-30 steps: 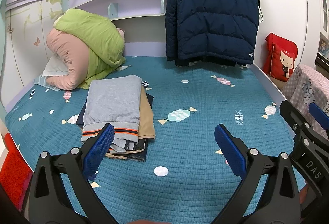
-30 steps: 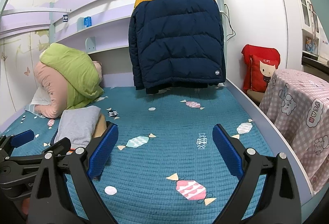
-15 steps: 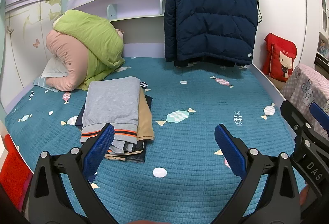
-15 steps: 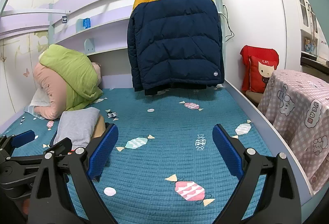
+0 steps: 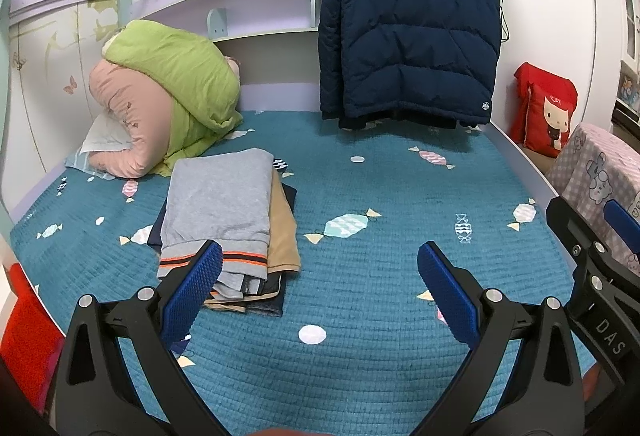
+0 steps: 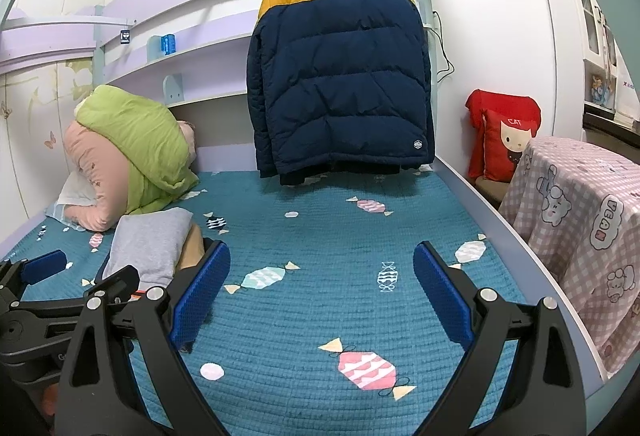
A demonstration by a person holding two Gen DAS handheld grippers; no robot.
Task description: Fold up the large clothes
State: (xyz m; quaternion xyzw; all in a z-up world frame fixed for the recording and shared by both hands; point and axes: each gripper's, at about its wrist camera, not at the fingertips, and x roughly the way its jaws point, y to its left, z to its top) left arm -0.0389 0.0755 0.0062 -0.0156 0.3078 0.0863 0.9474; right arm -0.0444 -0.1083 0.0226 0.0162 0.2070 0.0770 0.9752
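Navy-yellow puffer jacket [image 6: 340, 75] hung upright at the bed's far end, long axis vertical, back facing cameras. Left tool [image 5: 320, 288] and right tool [image 6: 322, 288] hovered level over the teal bedspread [image 6: 320, 236], both spread, empty. Folded clothes stack [image 5: 228, 211] lay left.

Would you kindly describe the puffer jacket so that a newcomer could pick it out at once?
Start at the teal candy-print bed cover and look to its far end, below the lilac shelves. The puffer jacket hangs there above the cover. It alone is hanging, navy with a mustard-yellow yoke, while the grey-topped pile of folded clothes lies flat.
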